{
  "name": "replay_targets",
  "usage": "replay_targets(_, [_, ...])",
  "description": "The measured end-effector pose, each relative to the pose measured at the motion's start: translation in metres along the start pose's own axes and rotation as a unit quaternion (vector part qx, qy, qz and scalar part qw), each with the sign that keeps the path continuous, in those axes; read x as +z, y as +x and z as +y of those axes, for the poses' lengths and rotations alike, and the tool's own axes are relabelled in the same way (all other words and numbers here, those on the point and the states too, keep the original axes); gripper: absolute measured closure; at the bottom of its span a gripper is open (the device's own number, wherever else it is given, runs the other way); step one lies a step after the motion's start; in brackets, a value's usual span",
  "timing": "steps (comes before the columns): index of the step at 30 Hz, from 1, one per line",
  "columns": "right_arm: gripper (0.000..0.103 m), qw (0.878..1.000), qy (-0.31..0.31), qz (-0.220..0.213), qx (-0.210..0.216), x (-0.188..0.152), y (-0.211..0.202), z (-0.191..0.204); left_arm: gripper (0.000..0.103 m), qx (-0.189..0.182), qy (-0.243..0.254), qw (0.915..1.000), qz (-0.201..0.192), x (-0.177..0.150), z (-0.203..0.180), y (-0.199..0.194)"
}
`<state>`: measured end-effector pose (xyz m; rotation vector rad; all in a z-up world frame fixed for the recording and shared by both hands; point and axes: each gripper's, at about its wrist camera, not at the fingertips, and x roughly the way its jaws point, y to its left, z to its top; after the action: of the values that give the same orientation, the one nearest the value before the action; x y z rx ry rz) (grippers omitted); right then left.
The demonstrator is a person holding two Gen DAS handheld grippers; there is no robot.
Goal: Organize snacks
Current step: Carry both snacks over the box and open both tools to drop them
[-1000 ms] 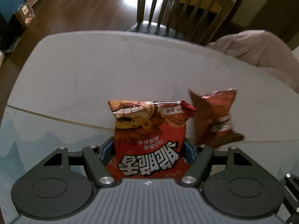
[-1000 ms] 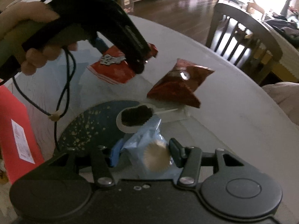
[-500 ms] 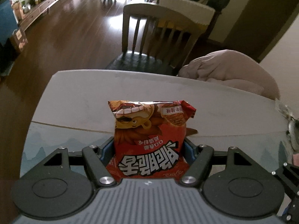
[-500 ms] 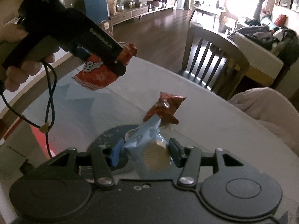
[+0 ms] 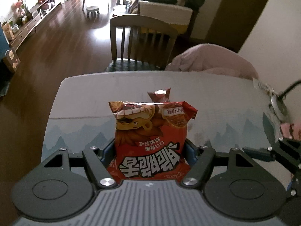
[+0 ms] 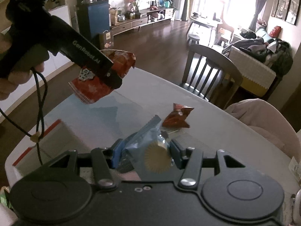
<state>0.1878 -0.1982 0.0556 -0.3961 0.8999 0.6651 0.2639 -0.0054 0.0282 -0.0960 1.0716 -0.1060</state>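
My left gripper's housing hides the bottom edge of the red snack bag, and the bag covers most of the small dark-red packet lying behind it on the table. The blue cake wrapper hides my right pads. My left hand is cut off at the picture's left edge. Shelf items far across the room are too small to identify.

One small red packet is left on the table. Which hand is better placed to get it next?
Neither is free: the left gripper holds the red chip bag, the right gripper the blue packet. Once emptied, probably right: the small red packet lies just ahead of it.
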Motion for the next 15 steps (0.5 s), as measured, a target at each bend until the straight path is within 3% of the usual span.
replay_targets(15, [0.051, 0.999, -0.011, 0.028, 0.037, -0.039, 0.0, 0.081, 0.03, -0.007, 0.037, 0.9974, 0.062, -0.098, 0.023, -0.009])
